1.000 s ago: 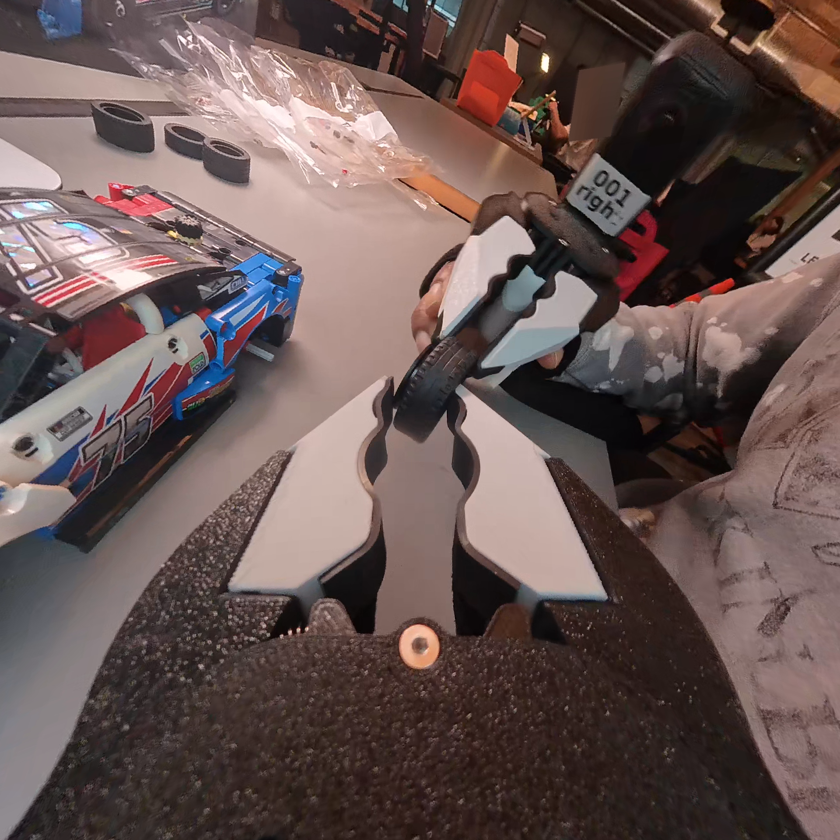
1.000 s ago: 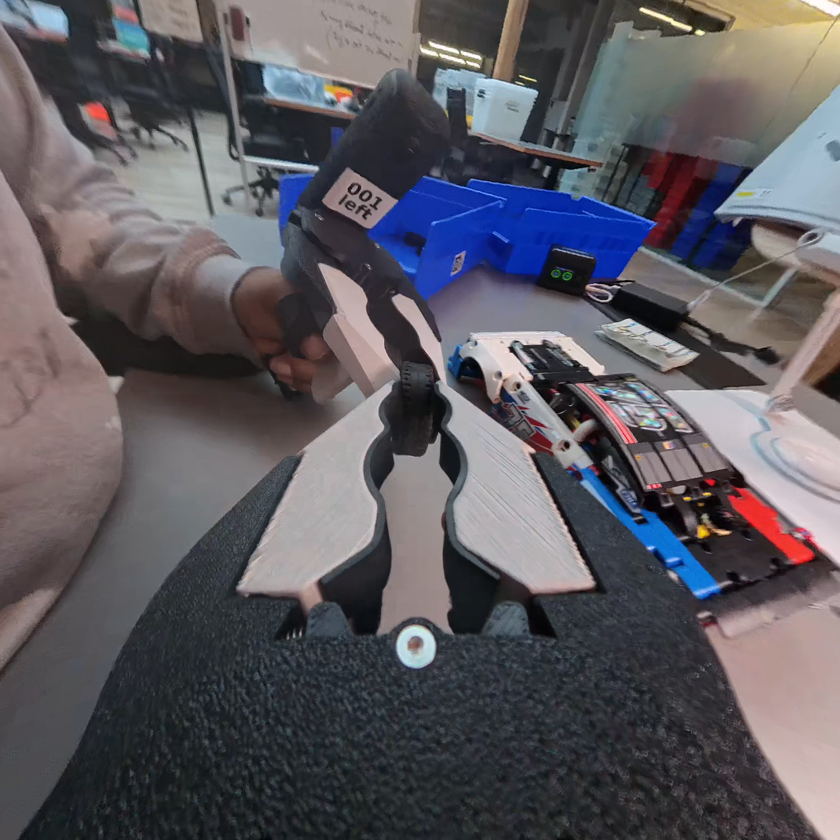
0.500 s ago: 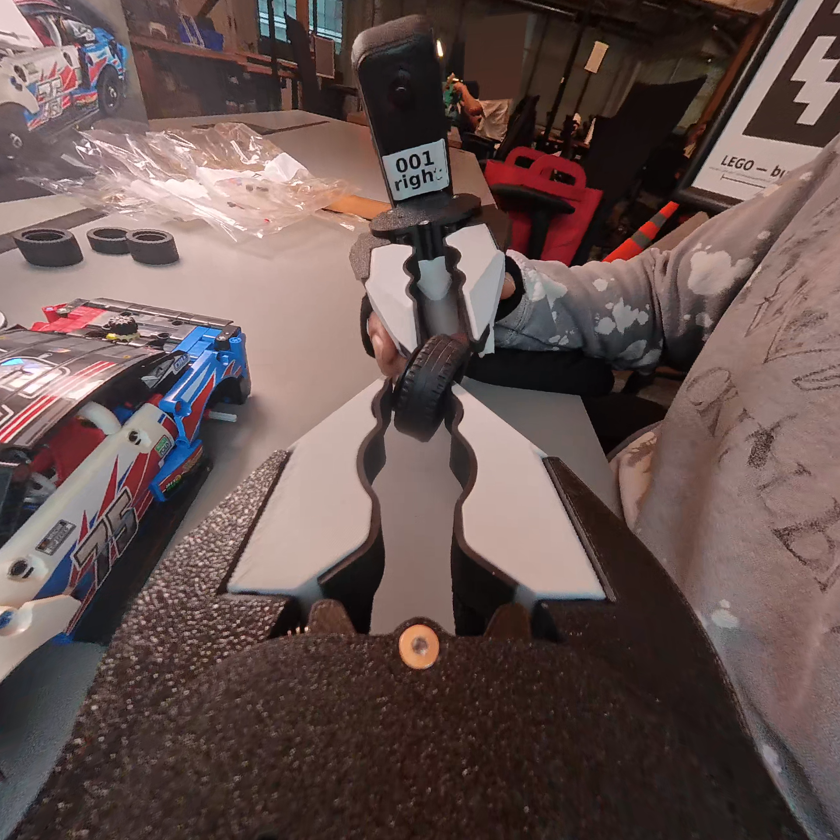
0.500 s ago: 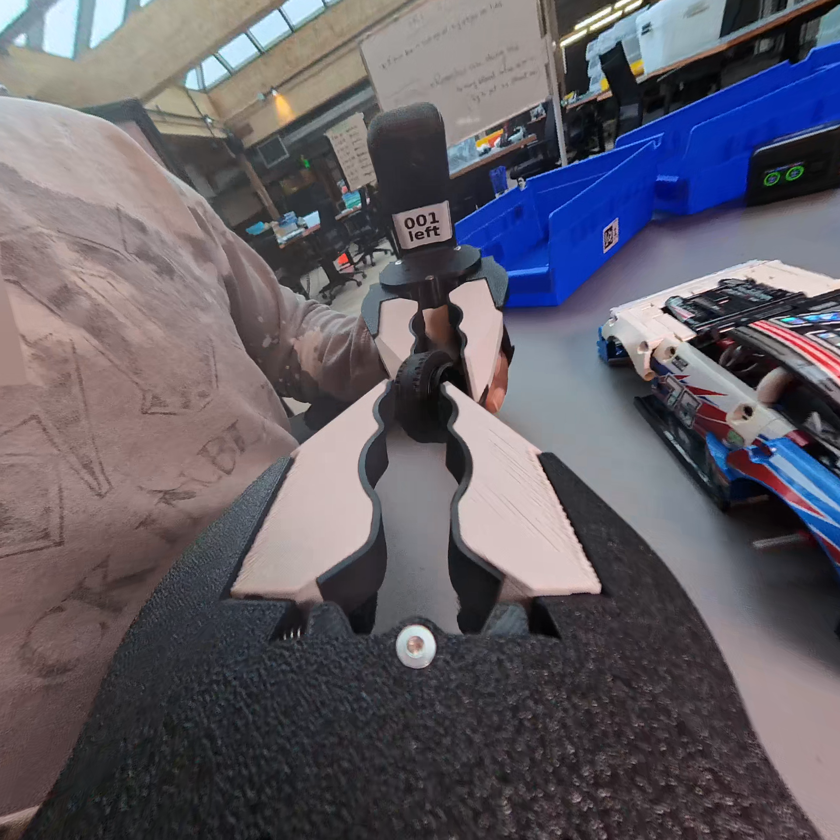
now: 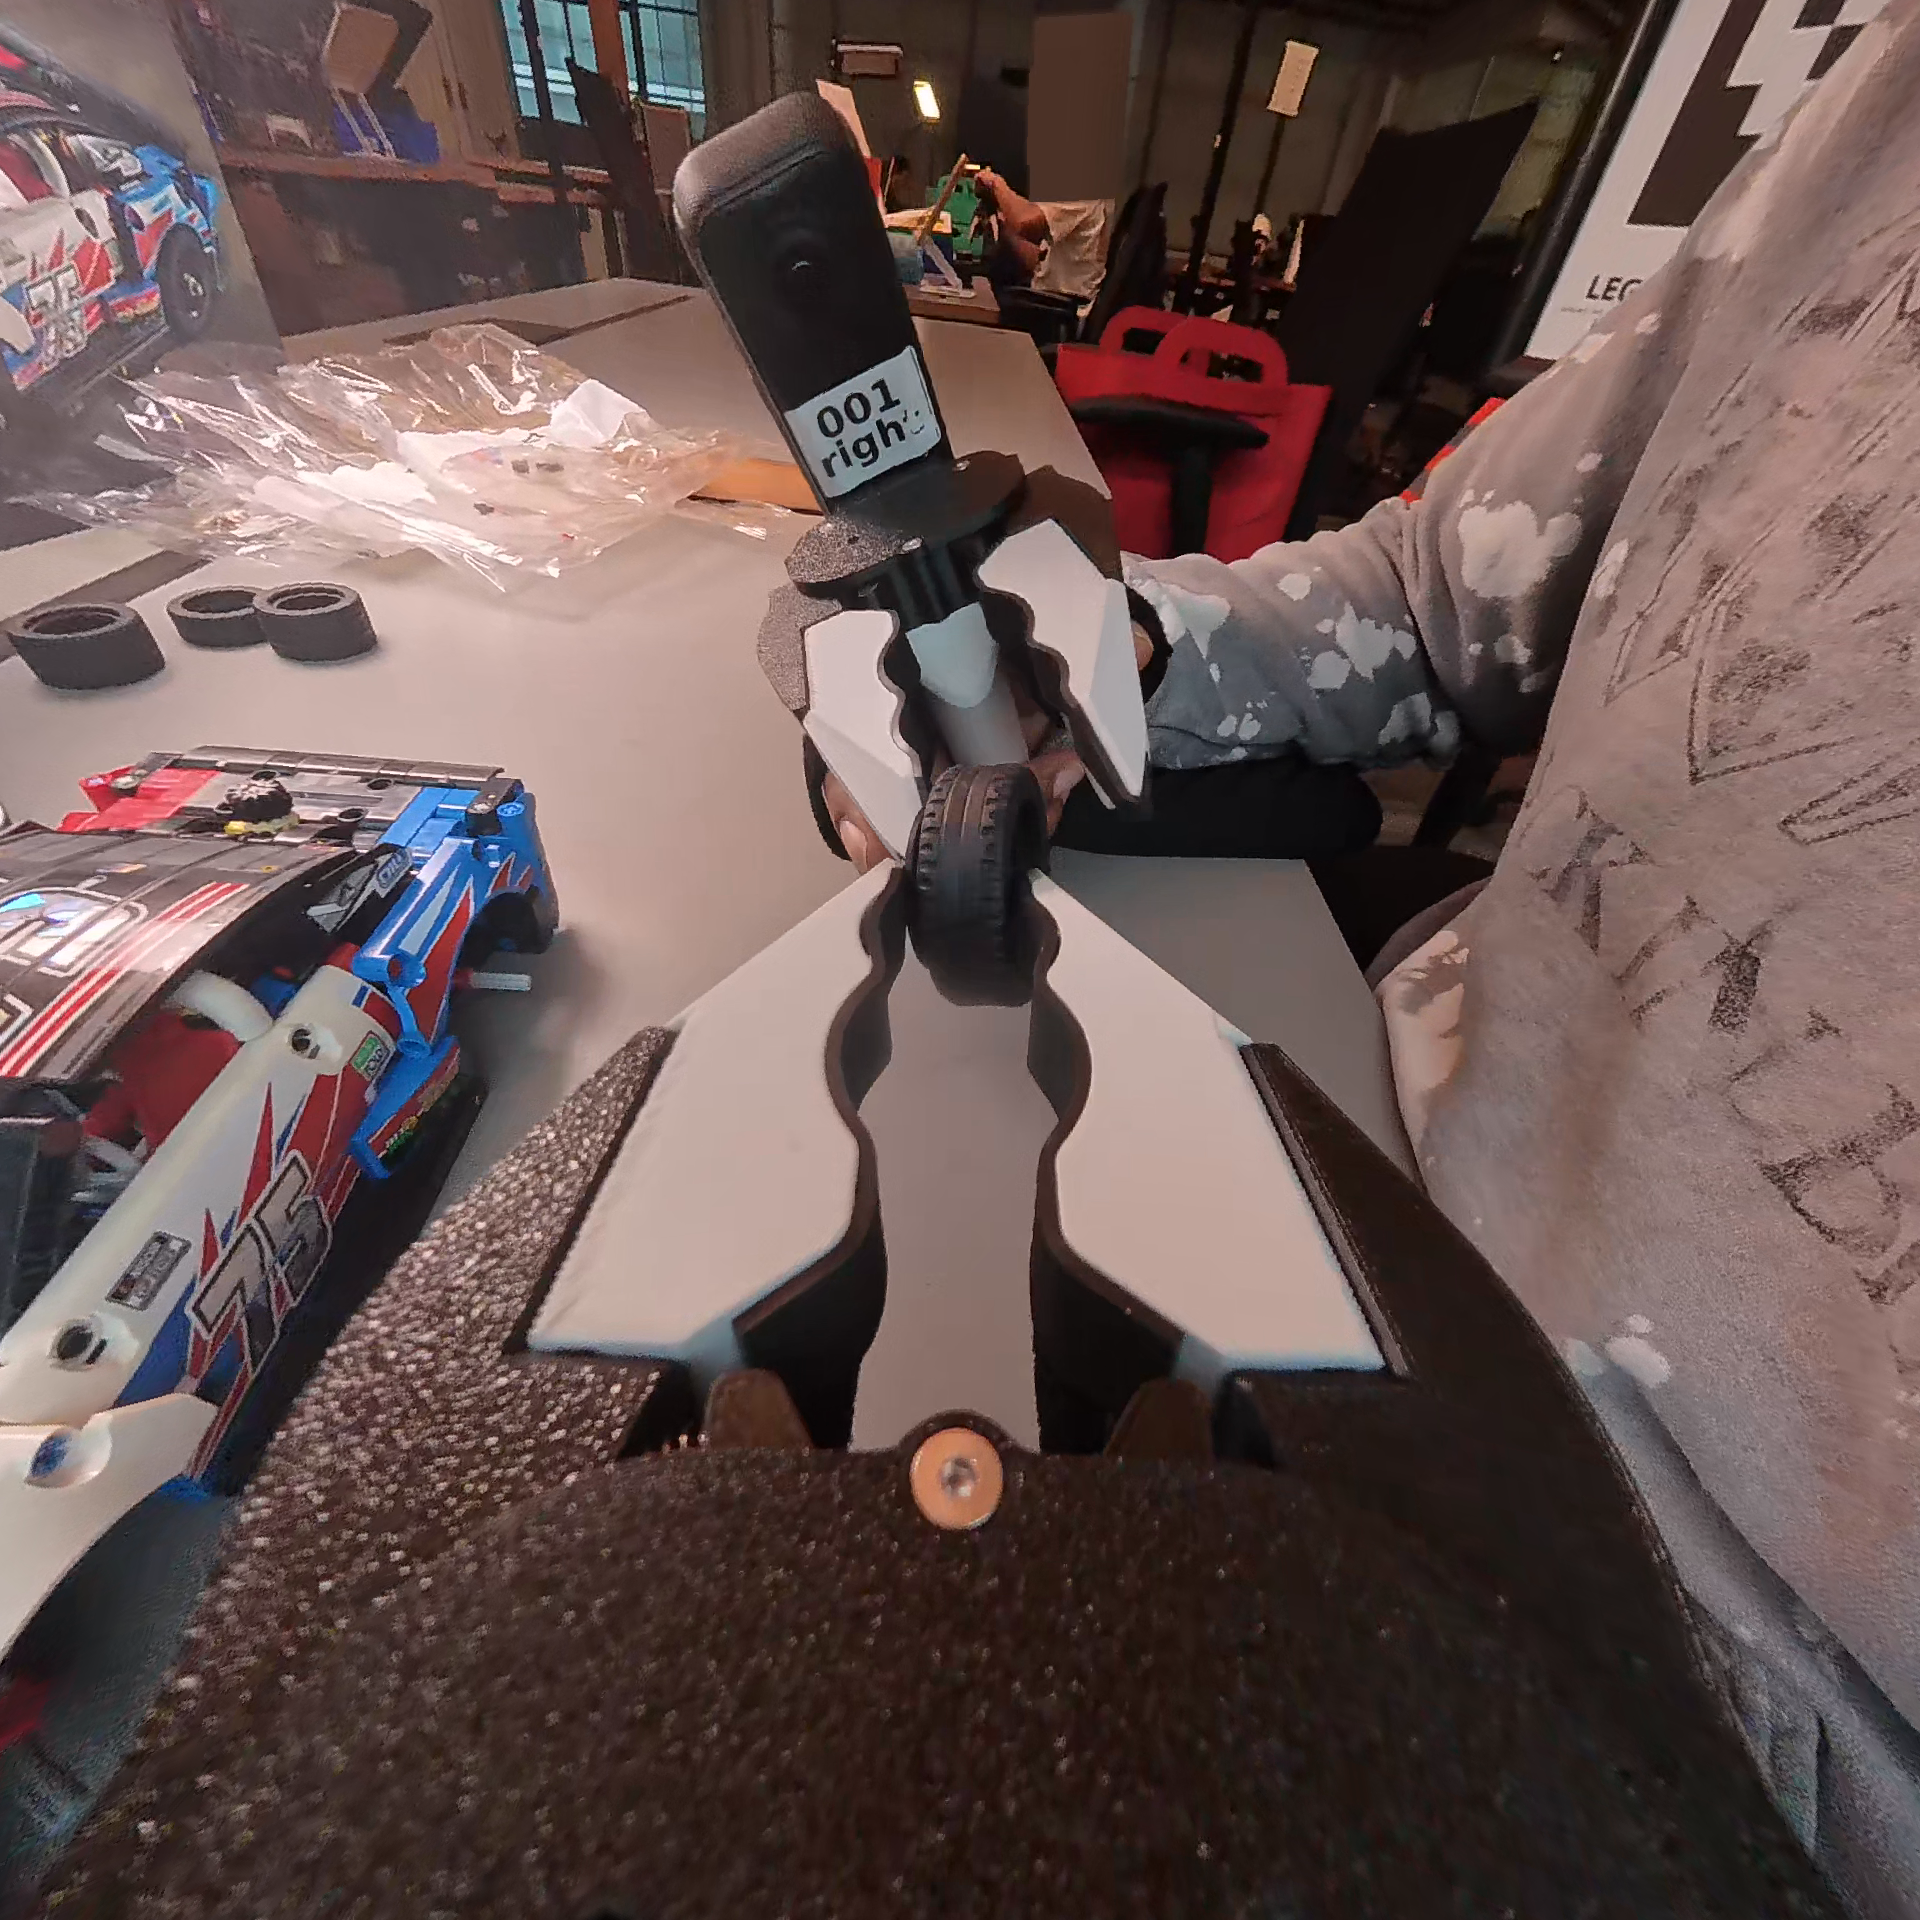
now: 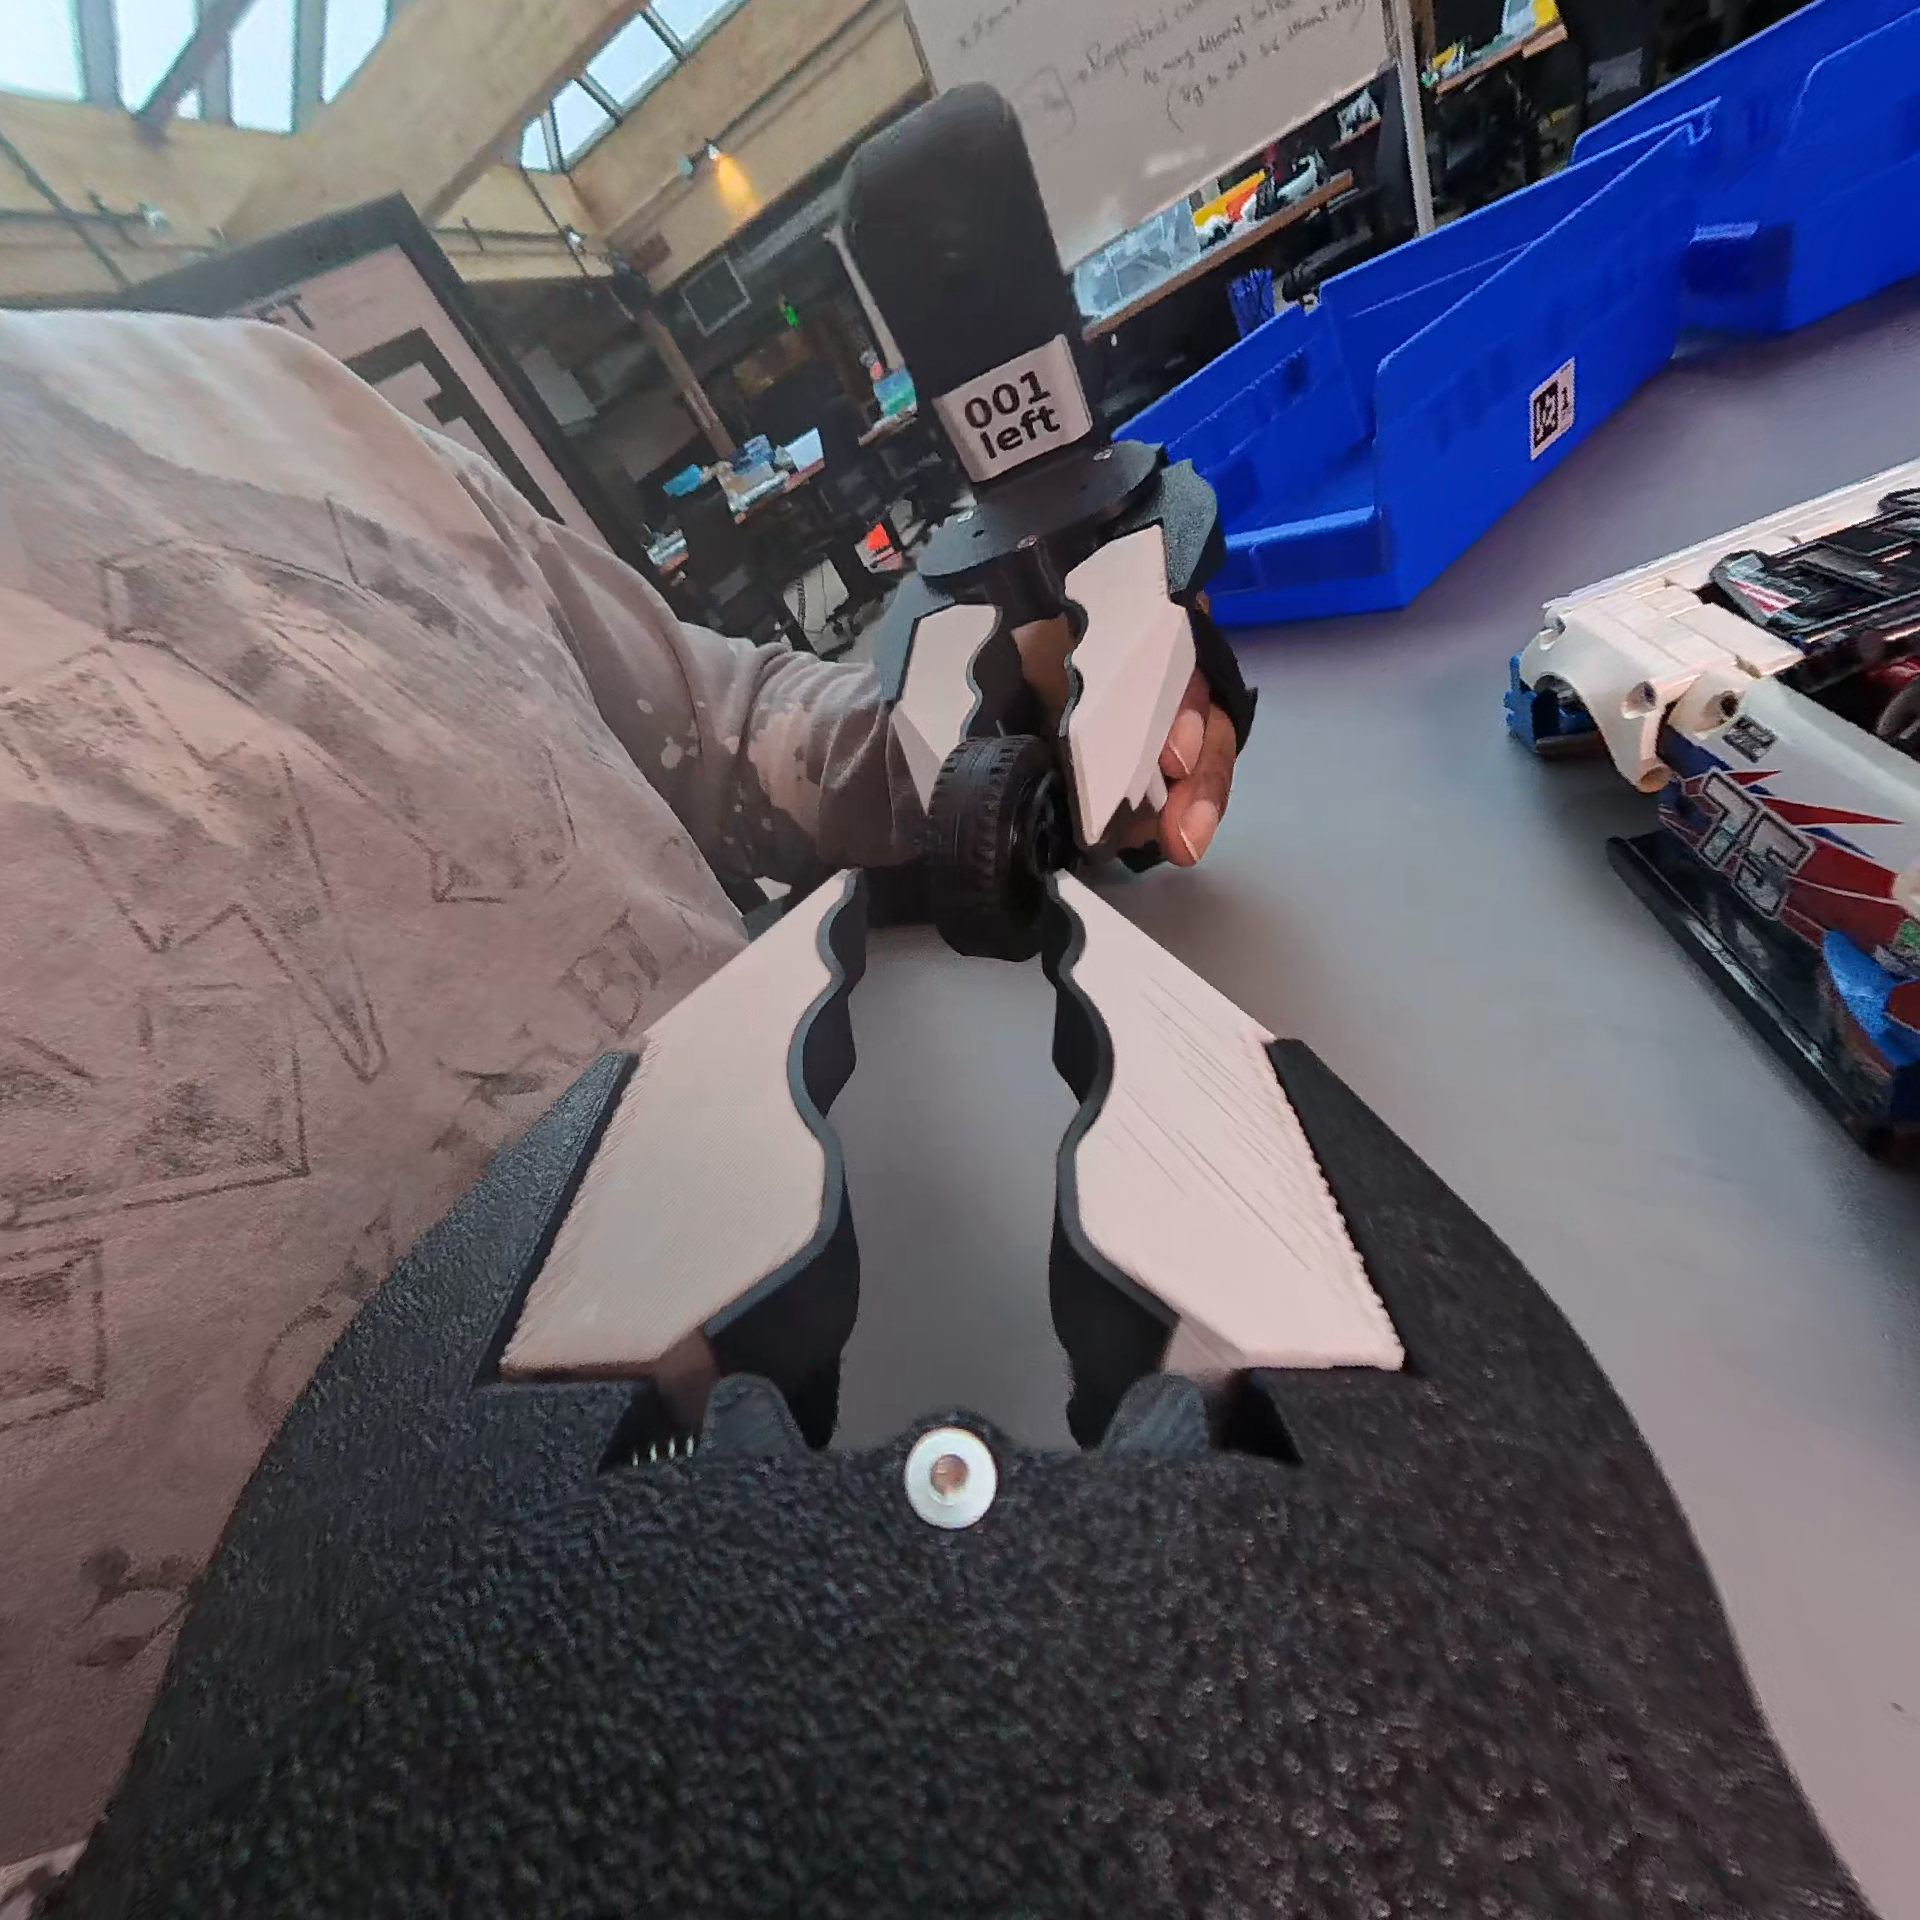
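Since half a second ago we note the far tongs in each view tipped off upright, and the loose tyres drawn nearer in the left wrist view; the wheel remains between both pairs of tips.

Item, one small black rubber-tyred toy wheel: held in the air above the grey table, near its edge in front of the person.

Item, two pairs of tongs. Left tongs: tips pinching the wheel's tread on both sides. Right tongs: tips set against the same wheel from the opposite direction, closed onto it. Each is carried by one hand.

Item, one brick-built toy racing car, white, blue and red with a black roof: standing on the table to the person's left, well apart from the wheel; its rear wheel arch shows a bare axle pin.

Item, three loose black tyres: lying flat on the table beyond the car, two of them touching, the third just beside.

Item, a heap of clear plastic bags: crumpled behind the tyres; we cannot count them.

Item, blue plastic bins: at the table's far side in the right wrist view.

Item, one grey patterned sweatshirt: on the person.
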Demonstrator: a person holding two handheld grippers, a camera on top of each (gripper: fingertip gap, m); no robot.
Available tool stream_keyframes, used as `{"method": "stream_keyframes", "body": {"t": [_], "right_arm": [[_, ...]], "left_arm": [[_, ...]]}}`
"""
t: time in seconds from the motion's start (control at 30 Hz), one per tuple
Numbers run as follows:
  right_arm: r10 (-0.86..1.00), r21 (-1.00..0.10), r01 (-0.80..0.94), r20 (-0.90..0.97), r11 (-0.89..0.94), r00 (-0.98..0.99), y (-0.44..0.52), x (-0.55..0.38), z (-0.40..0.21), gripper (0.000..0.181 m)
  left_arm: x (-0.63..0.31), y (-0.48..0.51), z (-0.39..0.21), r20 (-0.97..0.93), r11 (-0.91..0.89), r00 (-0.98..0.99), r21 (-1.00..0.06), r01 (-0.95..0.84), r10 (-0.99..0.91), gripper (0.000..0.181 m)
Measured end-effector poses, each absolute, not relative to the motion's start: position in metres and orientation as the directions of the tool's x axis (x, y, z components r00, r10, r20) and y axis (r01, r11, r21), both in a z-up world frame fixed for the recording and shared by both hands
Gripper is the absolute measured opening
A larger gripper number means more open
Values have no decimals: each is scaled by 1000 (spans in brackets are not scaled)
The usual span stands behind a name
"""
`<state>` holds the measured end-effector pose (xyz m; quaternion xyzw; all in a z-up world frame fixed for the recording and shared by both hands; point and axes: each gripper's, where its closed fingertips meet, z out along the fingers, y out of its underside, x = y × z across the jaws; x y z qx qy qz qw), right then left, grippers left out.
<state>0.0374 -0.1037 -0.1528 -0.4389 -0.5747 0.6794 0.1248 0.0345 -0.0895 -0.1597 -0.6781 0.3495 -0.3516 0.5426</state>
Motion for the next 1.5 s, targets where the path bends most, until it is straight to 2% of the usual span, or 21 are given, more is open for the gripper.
{"method": "stream_keyframes", "body": {"t": [0.07,0.17,0.23,0.33,0.43,0.57,0.67,0.77,0.9,1.0,1.1,1.2,1.27,1.33,1.4,1.5], "right_arm": [[698,-898,325,-435,-296,-569,-103,36,-153,33],[788,-925,323,-349,-201,-507,-99,30,-166,20],[825,-934,318,-307,-164,-475,-98,27,-169,19],[837,-945,267,-297,-189,-460,-93,24,-160,19],[860,-956,210,-280,-206,-427,-82,21,-150,19],[928,-969,108,-245,-223,-281,-47,20,-138,19],[978,-989,68,-140,-131,-154,-29,18,-138,19],[996,-992,90,85,84,3,-15,15,-144,19],[859,-851,252,499,461,113,-12,6,-160,19],[723,-714,317,682,624,111,-22,-3,-165,19],[597,-588,360,796,724,100,-25,-7,-168,20],[604,-589,362,793,723,85,-27,-7,-171,19],[677,-650,344,734,677,53,-28,-7,-177,23],[840,-792,308,540,527,-51,-35,-3,-188,22],[952,-922,245,275,301,-136,-45,2,-181,23],[986,-973,192,101,126,-135,-37,6,-167,16]], "left_arm": [[34,-88,-160,128,-185,502,-981,-64,-855,19],[36,-85,-163,159,-214,503,-976,-53,-850,20],[36,-83,-164,171,-224,510,-974,-43,-843,21],[31,-79,-156,219,-243,521,-970,23,-825,22],[16,-67,-151,251,-251,591,-964,84,-766,35],[-7,-57,-139,392,-294,598,-920,260,-699,40],[-12,-52,-137,514,-355,544,-856,376,-663,38],[-6,-51,-138,626,-436,451,-774,459,-636,38],[7,-47,-137,719,-504,354,-680,532,-597,37],[9,-38,-150,754,-532,383,-651,541,-533,38],[1,-34,-158,758,-523,426,-650,552,-494,24],[0,-34,-162,771,-544,418,-636,547,-481,23],[-2,-34,-167,748,-542,456,-664,516,-482,17],[-9,-35,-168,691,-522,511,-722,455,-511,11],[-7,-39,-167,646,-516,532,-761,393,-548,10],[4,-43,-166,606,-507,545,-792,340,-580,10]]}}
